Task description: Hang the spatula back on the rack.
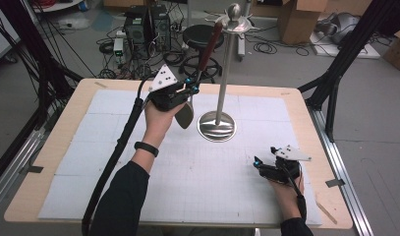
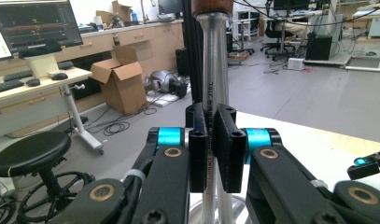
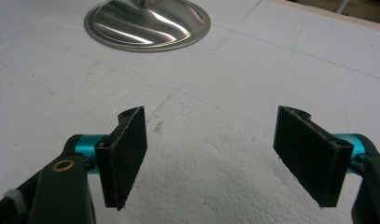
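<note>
A utensil with a reddish wooden handle (image 1: 210, 45), a steel shaft (image 2: 214, 70) and a steel bowl (image 1: 185, 115) hangs tilted above the table, bowl end down. My left gripper (image 1: 192, 89) is shut on its shaft, and its pads (image 2: 229, 147) clamp the steel from both sides. The handle's top leans toward the cap (image 1: 234, 22) of a steel stand, whose pole (image 1: 225, 73) rises from a round base (image 1: 217, 126). My right gripper (image 1: 257, 162) rests low on the white mat at the near right, open, with nothing between its pads (image 3: 127, 156). The stand's base (image 3: 148, 21) lies ahead of it.
A white gridded mat (image 1: 138, 162) covers the wooden table (image 1: 50, 147). Behind the table stand a black stool (image 1: 200, 37), computer towers (image 1: 146, 24), cardboard boxes (image 1: 300, 14) and floor cables. Black frame legs (image 1: 335, 83) flank the table's right side.
</note>
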